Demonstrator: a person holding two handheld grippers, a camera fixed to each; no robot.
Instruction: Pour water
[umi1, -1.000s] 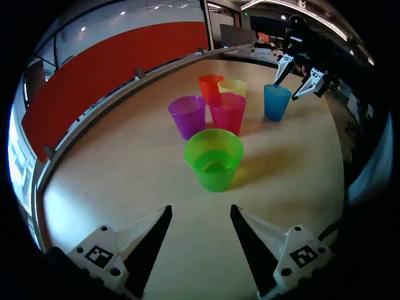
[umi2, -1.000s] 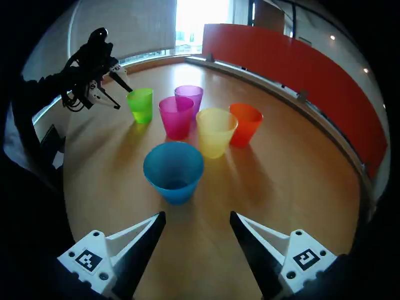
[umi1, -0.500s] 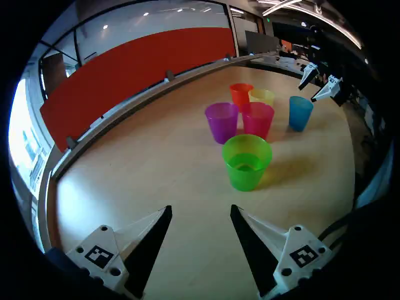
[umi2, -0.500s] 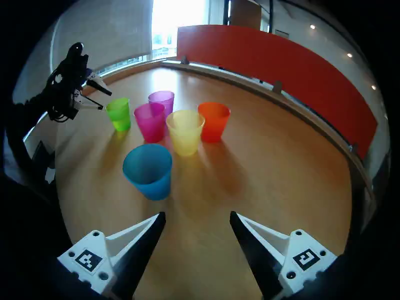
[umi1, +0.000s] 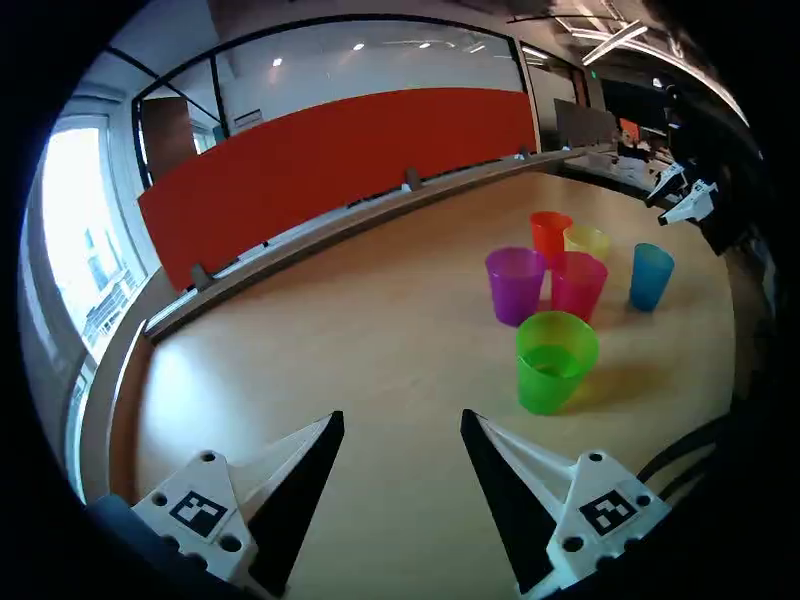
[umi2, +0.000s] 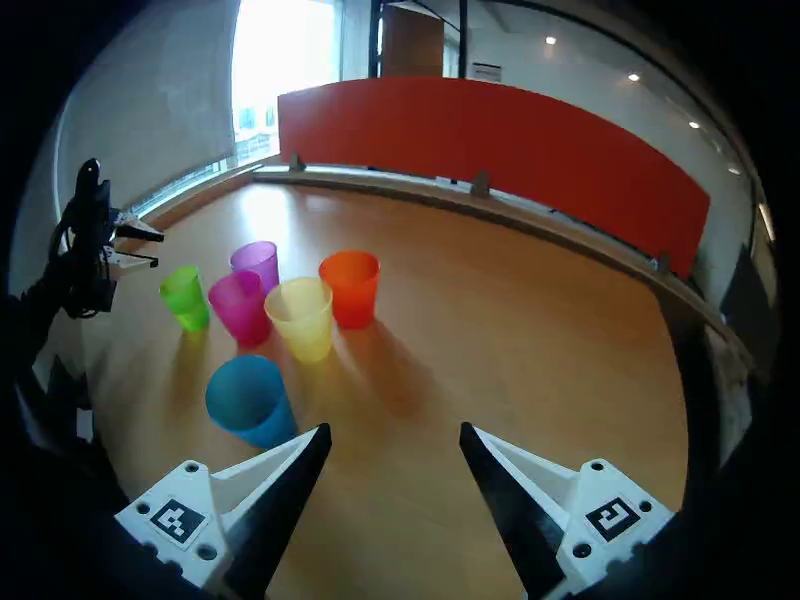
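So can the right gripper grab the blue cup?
Probably yes. The blue cup stands close to the open right gripper, nothing between them, only a bit to one side of its fingers, so it must swing over.

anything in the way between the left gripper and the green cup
Nothing visible. Bare table lies between the open left gripper and the green cup, which stands ahead and to the right in the left gripper view. The purple cup and pink cup stand beyond it.
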